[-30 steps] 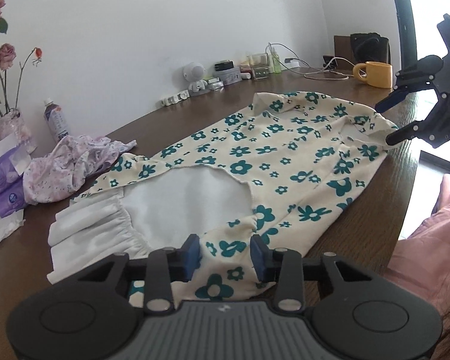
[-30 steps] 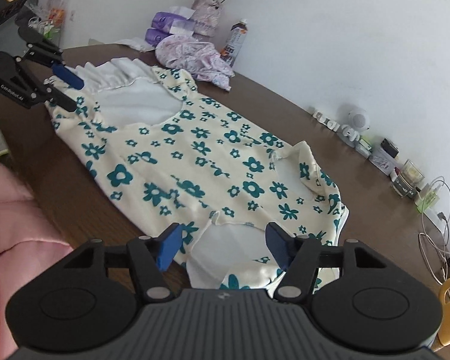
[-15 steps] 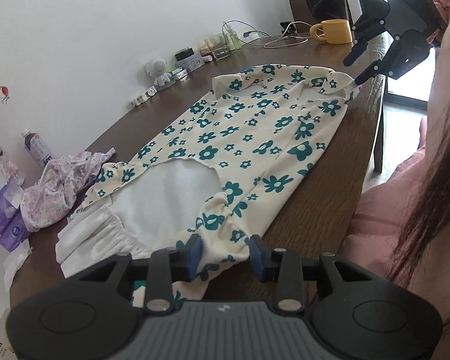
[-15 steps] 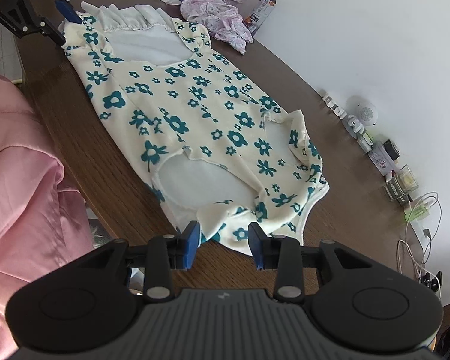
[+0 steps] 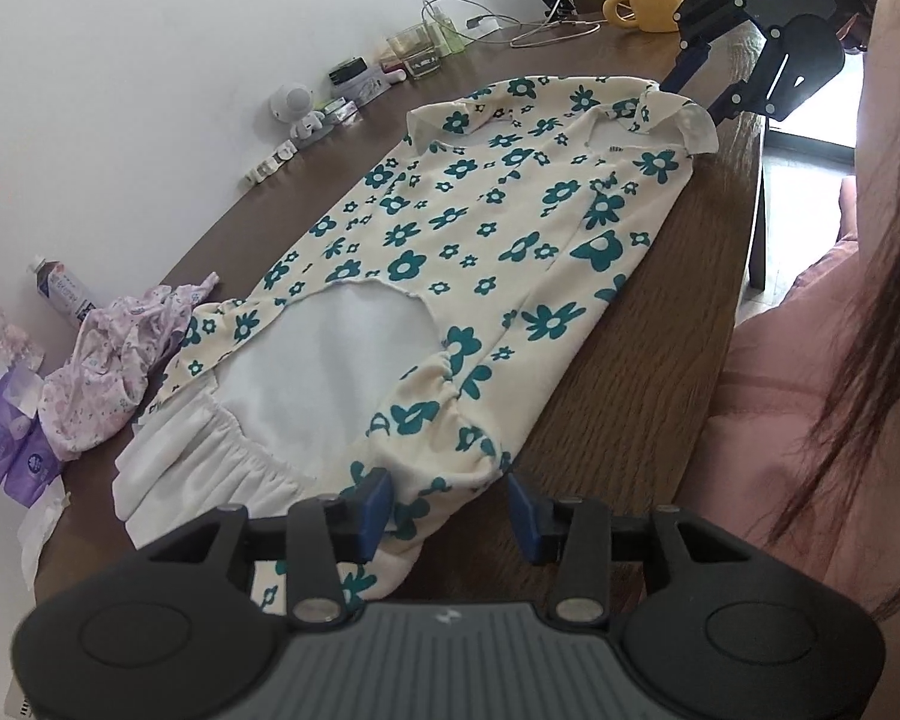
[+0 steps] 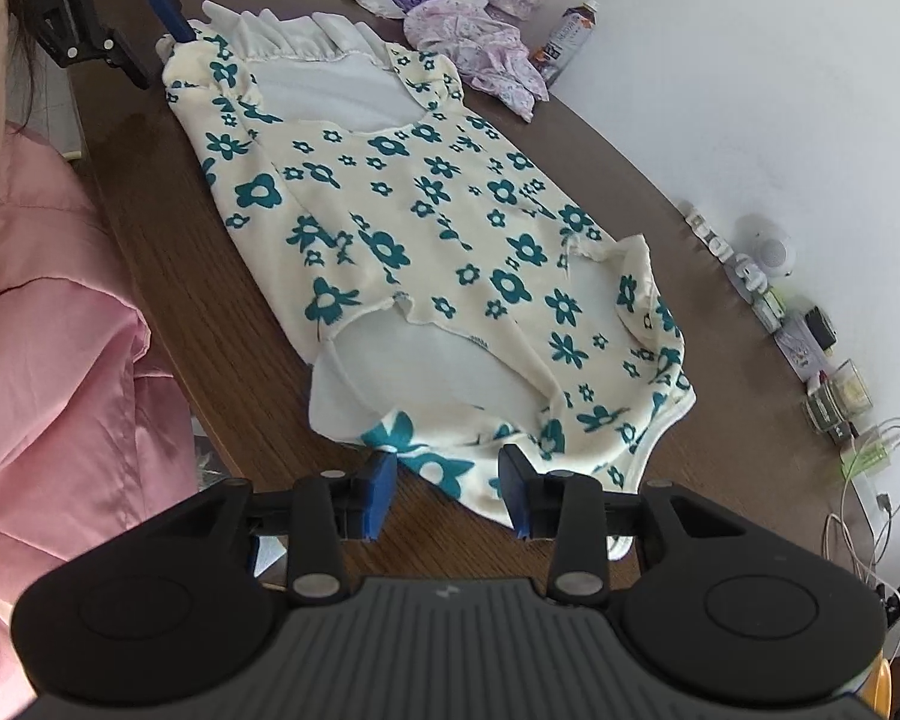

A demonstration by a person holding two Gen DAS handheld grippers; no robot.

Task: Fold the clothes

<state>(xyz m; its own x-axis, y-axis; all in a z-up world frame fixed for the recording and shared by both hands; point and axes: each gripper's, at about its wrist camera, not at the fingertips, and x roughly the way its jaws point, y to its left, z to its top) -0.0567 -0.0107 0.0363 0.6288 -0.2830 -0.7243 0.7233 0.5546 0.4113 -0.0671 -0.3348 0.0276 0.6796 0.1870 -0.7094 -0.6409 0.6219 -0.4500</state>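
The left gripper (image 5: 449, 507) is seen nearest in the left wrist view, its blue fingers (image 5: 373, 504) spread apart with a bunched corner of the floral garment (image 5: 450, 222) lying between them; no grip on the cloth is made. The right gripper (image 6: 448, 491) is likewise held with its fingers (image 6: 380, 495) parted, and the opposite end of the garment (image 6: 390, 228) reaches in between them. The cream garment with teal flowers is spread flat and lengthwise along the near edge of the brown tabletop (image 5: 648, 354), its white lining exposed at both ends and a white ruffle (image 5: 210, 468) showing at the left gripper's end. A pink quilted sleeve (image 6: 48, 360) and dark hair of a person are seen beside the tabletop edge. Further back, near the wall, a crumpled lilac-print cloth (image 5: 108, 360) is lying next to purple packets (image 5: 6, 438) and a bottle (image 5: 63, 291). Farther along the wall, a small white figurine (image 5: 297, 111), a glass jar (image 5: 414, 48), cables and a yellow mug (image 5: 648, 6) are set on the tabletop.
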